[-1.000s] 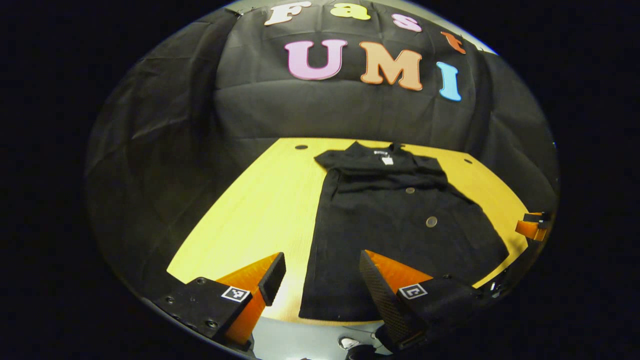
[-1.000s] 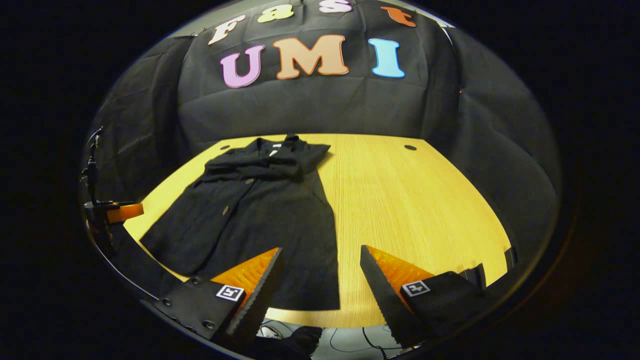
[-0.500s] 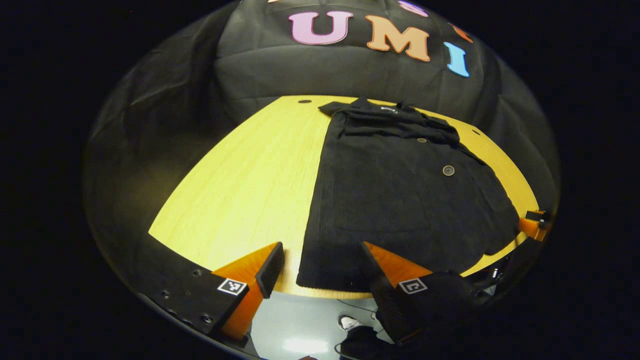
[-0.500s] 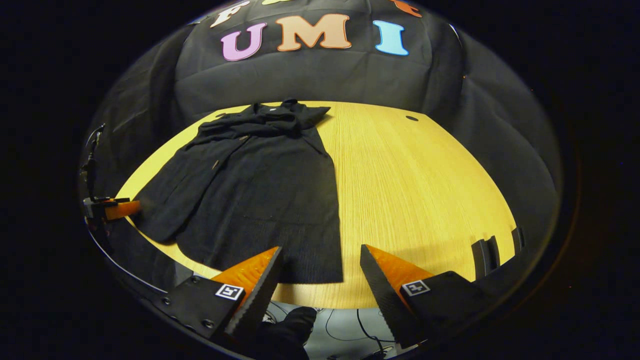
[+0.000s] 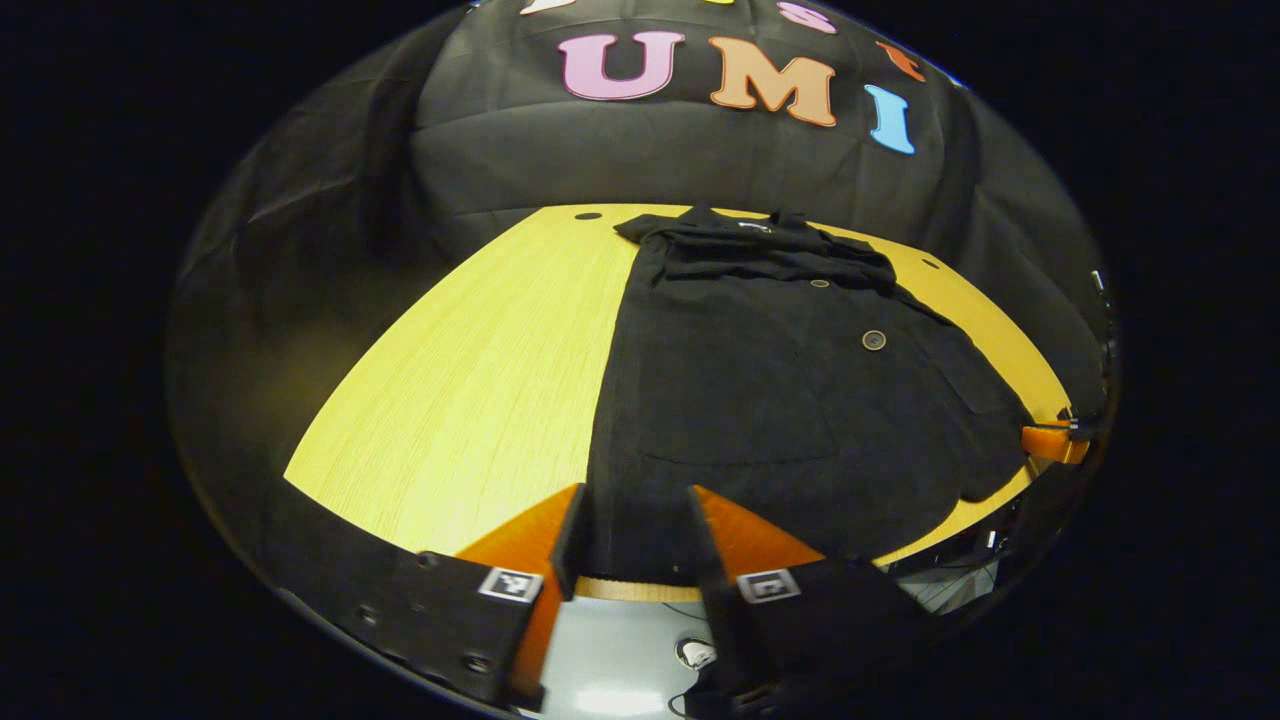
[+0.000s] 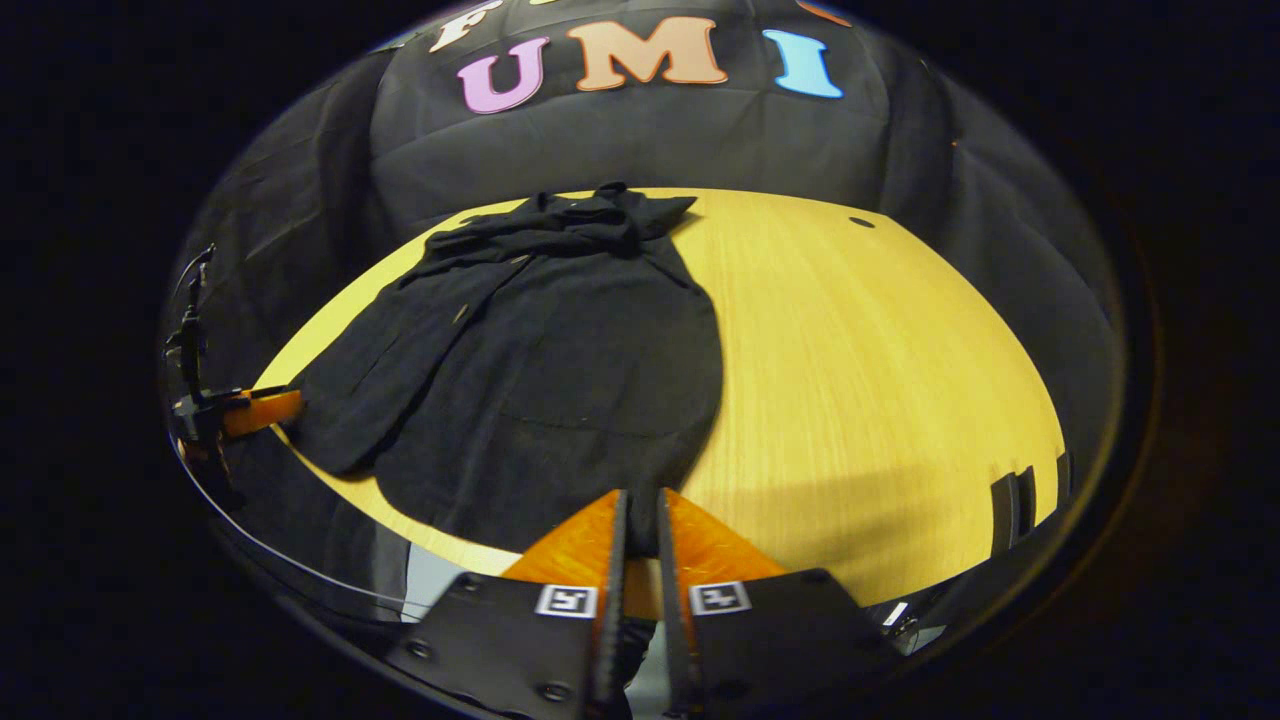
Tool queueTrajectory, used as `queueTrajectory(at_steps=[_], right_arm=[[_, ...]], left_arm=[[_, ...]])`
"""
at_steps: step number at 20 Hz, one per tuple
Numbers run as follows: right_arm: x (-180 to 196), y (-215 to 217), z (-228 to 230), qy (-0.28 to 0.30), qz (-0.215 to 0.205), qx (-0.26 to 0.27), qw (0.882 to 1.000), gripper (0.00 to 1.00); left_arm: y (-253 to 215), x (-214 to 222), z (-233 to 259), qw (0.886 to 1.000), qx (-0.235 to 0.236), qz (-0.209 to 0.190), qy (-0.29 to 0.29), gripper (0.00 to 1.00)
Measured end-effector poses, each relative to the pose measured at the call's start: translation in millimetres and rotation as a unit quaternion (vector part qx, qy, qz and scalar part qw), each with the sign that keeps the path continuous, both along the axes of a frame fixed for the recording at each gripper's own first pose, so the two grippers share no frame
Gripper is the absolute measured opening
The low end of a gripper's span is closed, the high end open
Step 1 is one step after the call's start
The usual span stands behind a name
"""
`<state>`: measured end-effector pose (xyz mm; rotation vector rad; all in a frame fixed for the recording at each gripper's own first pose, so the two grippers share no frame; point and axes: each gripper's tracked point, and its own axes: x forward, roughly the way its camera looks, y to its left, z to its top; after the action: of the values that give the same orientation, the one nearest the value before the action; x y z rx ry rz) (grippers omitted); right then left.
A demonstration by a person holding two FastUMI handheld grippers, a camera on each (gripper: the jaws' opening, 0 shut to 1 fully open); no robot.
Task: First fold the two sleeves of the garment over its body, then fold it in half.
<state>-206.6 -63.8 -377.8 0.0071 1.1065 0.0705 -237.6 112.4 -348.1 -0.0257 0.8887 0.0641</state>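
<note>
Black buttoned garment (image 5: 760, 400), one, is lying on the yellow wooden table (image 5: 480, 380), hem at its near edge. Right gripper (image 6: 640, 515) is apparently pinching the hem; left gripper (image 5: 632, 520) is straddling it, half-open.

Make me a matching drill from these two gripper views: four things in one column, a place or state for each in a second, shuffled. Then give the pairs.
1. garment
2. right gripper
3. left gripper
4. table

A. jaws partly open at the garment's near hem
B. yellow wood, bare beside the garment
C. nearly closed on the hem
D. black, spread flat, sleeves folded over the collar end

Pairs: 1-D, 2-C, 3-A, 4-B
</note>
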Motion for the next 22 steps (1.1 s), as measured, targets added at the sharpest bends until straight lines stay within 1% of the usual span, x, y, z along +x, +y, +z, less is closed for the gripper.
queueTrajectory(at_steps=[1, 2, 3, 5, 7, 9, 12, 15, 17, 19, 21, 22], right_arm=[[-3.9, 0.3, -0.1, 0.011, -0.001, 0.002, 1.000, 0.13], [-3.7, 1.3, -4.0, 0.016, -0.002, 0.012, 1.000, 0.10], [0.6, 3.7, -2.0, 0.018, -0.006, 0.021, 1.000, 0.05], [-2.1, 1.6, 3.2, 0.017, -0.006, 0.020, 1.000, 0.03], [1.2, 5.0, 15.9, -0.002, -0.005, 0.029, 1.000, 0.02], [-3.3, 8.1, 30.3, -0.005, 0.001, 0.038, 0.999, 0.02], [1.4, 2.2, 41.7, -0.005, 0.003, 0.039, 0.999, 0.02], [20.8, 1.1, 58.9, -0.037, -0.010, 0.045, 0.998, 0.02], [36.3, 7.1, 79.7, -0.067, -0.014, 0.053, 0.996, 0.03], [66.7, 4.9, 108.0, -0.117, -0.013, 0.049, 0.992, 0.02], [99.2, 6.9, 136.6, -0.159, -0.010, 0.053, 0.986, 0.02], [114.7, 8.3, 148.2, -0.173, -0.006, 0.057, 0.983, 0.02]], left_arm=[[-3.6, 0.8, 1.3, 1.000, -0.013, 0.002, -0.004, 0.31], [-5.3, -0.1, 2.7, 1.000, -0.022, 0.009, -0.004, 0.14], [-5.6, 1.8, 1.1, 0.999, -0.033, 0.017, -0.003, 0.01], [-9.1, -0.7, 1.0, 0.998, -0.064, 0.027, 0.012, 0.00], [-13.8, -6.2, 6.5, 0.995, -0.087, 0.032, 0.022, 0.00], [-17.8, -9.7, 14.6, 0.995, -0.091, 0.023, 0.017, 0.00], [-17.9, -15.4, 20.2, 0.996, -0.085, 0.009, 0.029, 0.00], [-19.6, -6.1, 36.9, 0.995, -0.094, 0.012, 0.014, 0.00], [-18.4, 7.6, 51.0, 0.995, -0.096, 0.010, -0.001, 0.00], [-12.1, 24.4, 70.8, 0.996, -0.093, 0.006, -0.011, 0.00], [-5.2, 50.8, 94.4, 0.995, -0.092, 0.010, -0.037, 0.00], [-2.0, 67.3, 107.8, 0.994, -0.089, 0.012, -0.059, 0.00]])
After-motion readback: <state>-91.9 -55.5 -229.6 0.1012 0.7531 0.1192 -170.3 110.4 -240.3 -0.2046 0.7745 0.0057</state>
